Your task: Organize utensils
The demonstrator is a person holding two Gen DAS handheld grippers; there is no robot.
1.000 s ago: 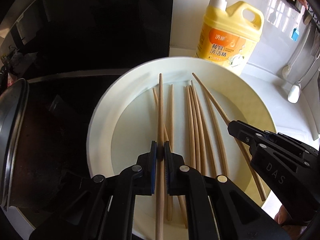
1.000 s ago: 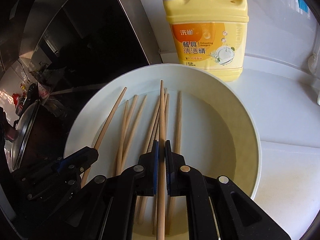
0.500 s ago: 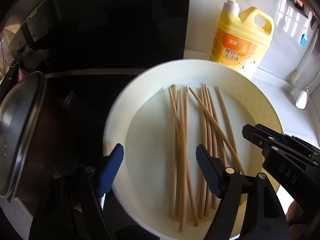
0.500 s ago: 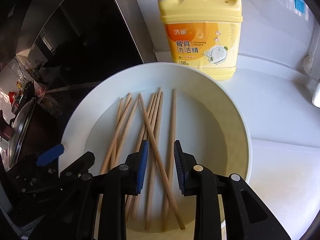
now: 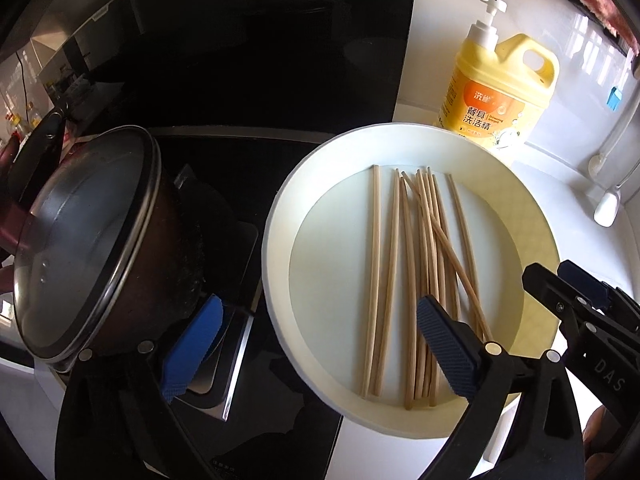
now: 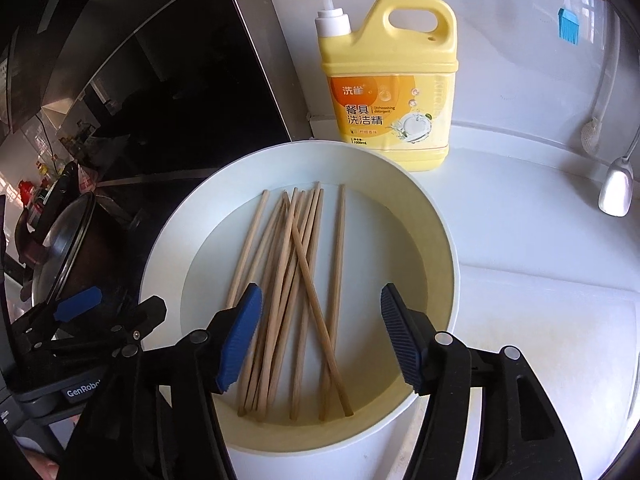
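Several wooden chopsticks point(image 5: 416, 280) lie side by side in a white round plate point(image 5: 280, 216), one lying slantwise across the others. They also show in the right wrist view point(image 6: 296, 288) in the plate point(image 6: 440, 240). My left gripper point(image 5: 320, 348) is open and empty, raised over the plate's left rim. My right gripper point(image 6: 320, 340) is open and empty above the near ends of the chopsticks; it shows in the left wrist view point(image 5: 568, 284) at the plate's right side.
A yellow dish soap bottle point(image 6: 392, 92) stands behind the plate. A dark pot with a glass lid point(image 5: 84, 240) sits on the black stove point(image 5: 248, 160) to the left. A spoon point(image 6: 616, 188) and a brush point(image 6: 592, 120) hang at the right wall.
Both grippers let go of the chopsticks they held, opened wide and pulled back and up. The released chopsticks now lie in the plate with the others.
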